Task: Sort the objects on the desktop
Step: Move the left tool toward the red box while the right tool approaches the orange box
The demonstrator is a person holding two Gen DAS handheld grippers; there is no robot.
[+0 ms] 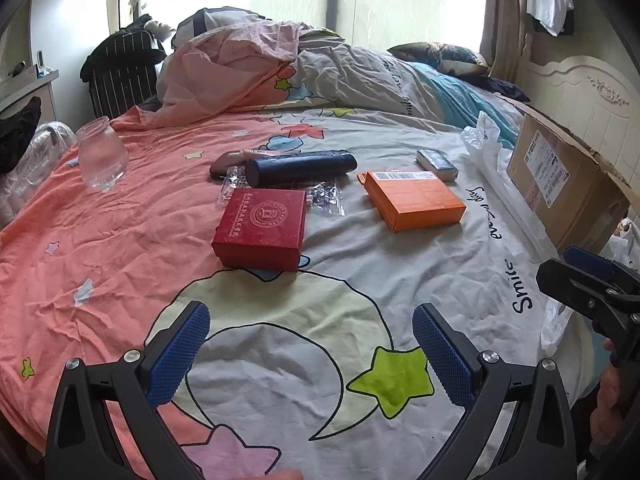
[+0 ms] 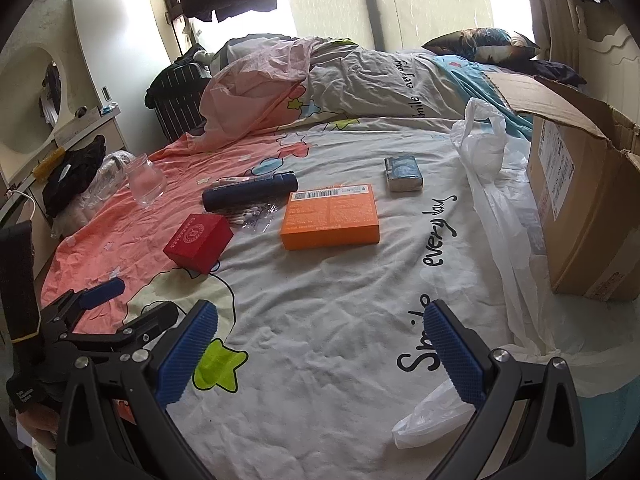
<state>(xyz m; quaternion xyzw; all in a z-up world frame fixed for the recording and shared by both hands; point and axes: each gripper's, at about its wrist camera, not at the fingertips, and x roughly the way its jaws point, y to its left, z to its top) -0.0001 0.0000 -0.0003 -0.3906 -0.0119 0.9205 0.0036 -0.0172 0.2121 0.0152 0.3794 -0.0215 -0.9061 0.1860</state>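
On the bed sheet lie a red box (image 1: 260, 228) (image 2: 198, 242), an orange box (image 1: 414, 200) (image 2: 330, 216), a dark blue cylinder (image 1: 300, 167) (image 2: 250, 192), a small grey packet (image 1: 437, 165) (image 2: 403, 173), a clear plastic bag of small items (image 1: 324, 196) (image 2: 256, 216) and a glass jar (image 1: 101, 154) (image 2: 146, 180). My left gripper (image 1: 311, 354) is open and empty, short of the red box; it also shows in the right wrist view (image 2: 132, 300). My right gripper (image 2: 320, 350) is open and empty, short of the orange box.
An open cardboard box (image 1: 560, 184) (image 2: 580, 200) stands at the right edge of the bed, with a white plastic bag (image 2: 484, 148) beside it. A heaped quilt (image 1: 256, 64) and a pillow (image 2: 480, 44) lie at the back. A bedside cabinet (image 2: 60, 152) is at left.
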